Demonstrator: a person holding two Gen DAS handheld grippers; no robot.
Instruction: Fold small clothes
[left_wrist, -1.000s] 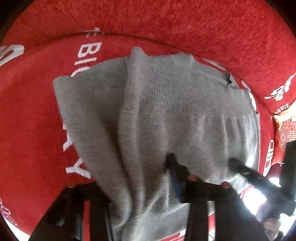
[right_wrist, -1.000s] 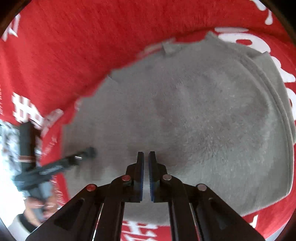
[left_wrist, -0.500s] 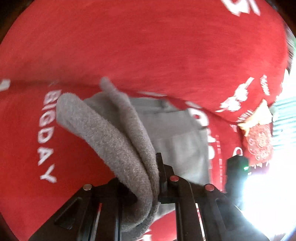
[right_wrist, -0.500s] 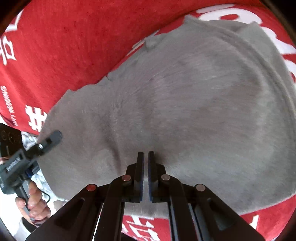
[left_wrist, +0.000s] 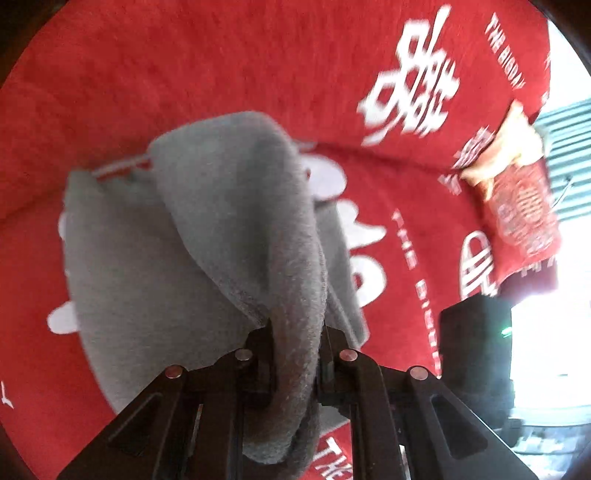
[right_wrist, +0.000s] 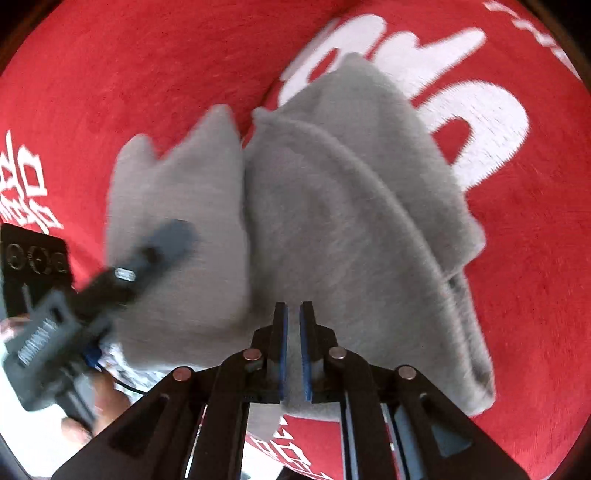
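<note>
A small grey knit garment (left_wrist: 229, 229) lies partly lifted over the red printed cloth (left_wrist: 184, 66). My left gripper (left_wrist: 297, 343) is shut on a thick bunched fold of the garment, which hangs over the jaws. In the right wrist view the garment (right_wrist: 332, 221) lies folded over itself below my right gripper (right_wrist: 291, 314). The right jaws stand almost together with only a thin gap and nothing between them. The left gripper (right_wrist: 162, 243) shows there at the left, its tip against the garment.
The red cloth with white lettering (right_wrist: 461, 122) covers the whole surface. A red and cream patterned item (left_wrist: 517, 206) lies at the right edge. The other gripper's black body (left_wrist: 476, 354) stands at the lower right. Bright light floods in beyond the right edge.
My left gripper has lifted and carried the held fold over the garment, which now lies doubled. The right gripper stays shut above the garment while the view has shifted.
</note>
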